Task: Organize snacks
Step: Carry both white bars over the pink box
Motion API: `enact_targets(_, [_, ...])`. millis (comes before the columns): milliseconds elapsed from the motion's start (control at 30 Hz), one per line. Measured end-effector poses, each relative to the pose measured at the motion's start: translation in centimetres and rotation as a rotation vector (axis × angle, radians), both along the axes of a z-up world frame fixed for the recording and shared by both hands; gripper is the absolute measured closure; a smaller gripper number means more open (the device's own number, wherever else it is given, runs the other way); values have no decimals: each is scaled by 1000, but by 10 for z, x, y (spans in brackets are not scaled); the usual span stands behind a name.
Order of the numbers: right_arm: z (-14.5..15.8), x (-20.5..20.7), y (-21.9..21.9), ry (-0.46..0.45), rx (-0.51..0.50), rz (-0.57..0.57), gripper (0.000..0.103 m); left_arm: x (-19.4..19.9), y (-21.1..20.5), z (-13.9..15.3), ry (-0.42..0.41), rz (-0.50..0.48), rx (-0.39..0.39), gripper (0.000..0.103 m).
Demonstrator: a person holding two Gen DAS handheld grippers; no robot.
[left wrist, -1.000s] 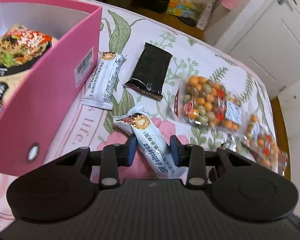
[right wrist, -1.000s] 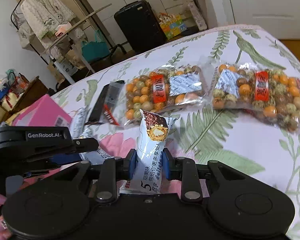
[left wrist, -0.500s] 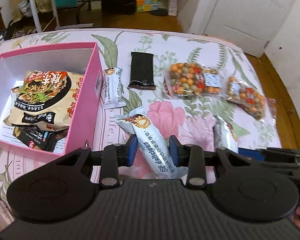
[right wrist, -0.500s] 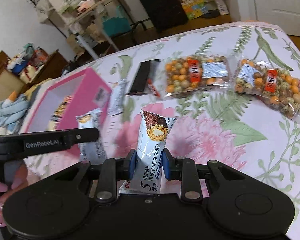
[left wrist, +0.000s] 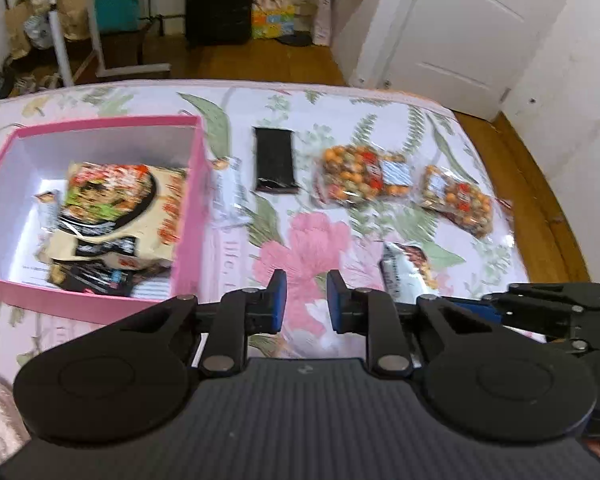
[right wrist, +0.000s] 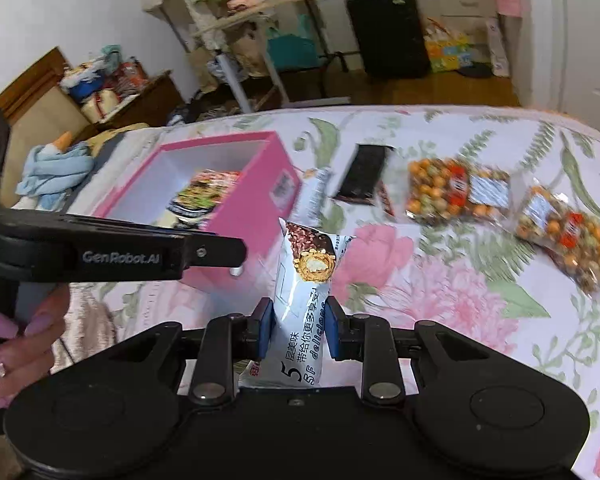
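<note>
My right gripper (right wrist: 298,328) is shut on a white chocolate snack bar (right wrist: 304,280), held upright above the flowered bedspread. The same bar (left wrist: 404,268) shows at the right of the left wrist view. My left gripper (left wrist: 306,300) hangs over the bedspread just right of the pink box (left wrist: 188,208), its jaws closing to a narrow gap with nothing between them. From the right wrist view it (right wrist: 220,248) appears side-on near the box (right wrist: 260,192). A noodle pack (left wrist: 112,200) and dark packets lie inside the box.
Beside the box lies another white bar (right wrist: 316,196), then a black packet (left wrist: 275,160) and two clear bags of coloured nuts (left wrist: 360,176) (left wrist: 456,200). A hand with pink nails (right wrist: 4,344) holds the left tool. Wooden floor, a suitcase and a white door lie beyond the bed.
Both grippers have risen and swung toward the pink box. The white bar that sat between the left jaws is gone, and those jaws have narrowed. The right gripper kept its bar.
</note>
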State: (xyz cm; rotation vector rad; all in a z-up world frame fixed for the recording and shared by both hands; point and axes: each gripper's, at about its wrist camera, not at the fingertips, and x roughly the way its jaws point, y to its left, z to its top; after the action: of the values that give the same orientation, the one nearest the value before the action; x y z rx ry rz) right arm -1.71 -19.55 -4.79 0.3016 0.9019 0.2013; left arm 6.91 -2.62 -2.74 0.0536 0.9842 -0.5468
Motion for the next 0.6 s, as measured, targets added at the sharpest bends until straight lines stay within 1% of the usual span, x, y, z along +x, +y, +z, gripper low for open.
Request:
enact_targets(67, [2, 4, 4, -9, -9, 4, 71, 5, 6, -4, 18, 15, -4, 82])
enact_targets(167, [-3, 10, 5, -2, -17, -11, 71, 13, 12, -20, 64, 12, 0, 82])
enact_targets(200, [-5, 11, 4, 4, -18, -17, 71, 15, 13, -26, 84, 11, 5, 79])
enact_targets(267, [-12, 11, 2, 18, -21, -33, 71, 16, 15, -42, 131, 3, 13, 79])
enact_targets(367, [-25, 8, -4, 54, -29, -61, 71, 14, 15, -63, 203, 18, 31, 77])
enact_targets(433, [-33, 5, -10, 78, -34, -81, 71, 8, 12, -76, 243, 24, 31, 72])
enact_targets(467, [-37, 3, -13, 92, -35, -95, 71, 5, 10, -83, 258, 27, 26, 67])
enact_targets(500, [-41, 2, -16, 102, -35, -106, 71, 2, 8, -89, 270, 32, 21, 64])
enact_targets(533, [-44, 0, -19, 113, -34, -119, 71, -1, 4, -94, 280, 33, 18, 62])
enact_targets(600, [-49, -3, -24, 124, -34, -135, 71, -4, -6, -106, 297, 51, 35, 58])
